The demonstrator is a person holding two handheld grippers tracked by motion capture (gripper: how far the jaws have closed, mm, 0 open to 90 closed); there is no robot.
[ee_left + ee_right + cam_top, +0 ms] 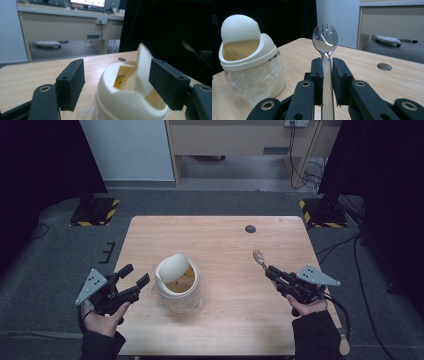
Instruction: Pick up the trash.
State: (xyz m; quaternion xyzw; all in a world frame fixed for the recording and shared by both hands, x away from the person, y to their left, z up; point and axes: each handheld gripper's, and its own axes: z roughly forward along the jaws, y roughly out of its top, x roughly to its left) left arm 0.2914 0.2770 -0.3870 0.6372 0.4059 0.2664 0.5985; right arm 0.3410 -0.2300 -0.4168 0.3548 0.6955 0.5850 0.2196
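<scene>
Holding a clear plastic spork (325,40) by its handle, your right gripper (272,272) has its jaws clamped flat on either side, with the tined bowl projecting past the fingertips. Its long axis runs in line with the gripper, pointing up and away from you and not at the bin. The small cream swing-lid bin (176,282) is the reference point: it stands on the wooden table (225,330) nearer your edge, clear liner (259,75) bulging below its collar, flap (172,266) tilted so the mouth is open, something yellow visible inside. From that bin the spork lies off to the right and slightly farther from you, well apart. Your left gripper (134,279) sits just beside the bin on the opposite side, jaws spread wide and gripping nothing; in the left gripper view the lid (130,85) appears between the pads (71,82) without contact. Judgement: the left gripper is nearer, but the right one carries the load and must swing leftward toward the opening.
</scene>
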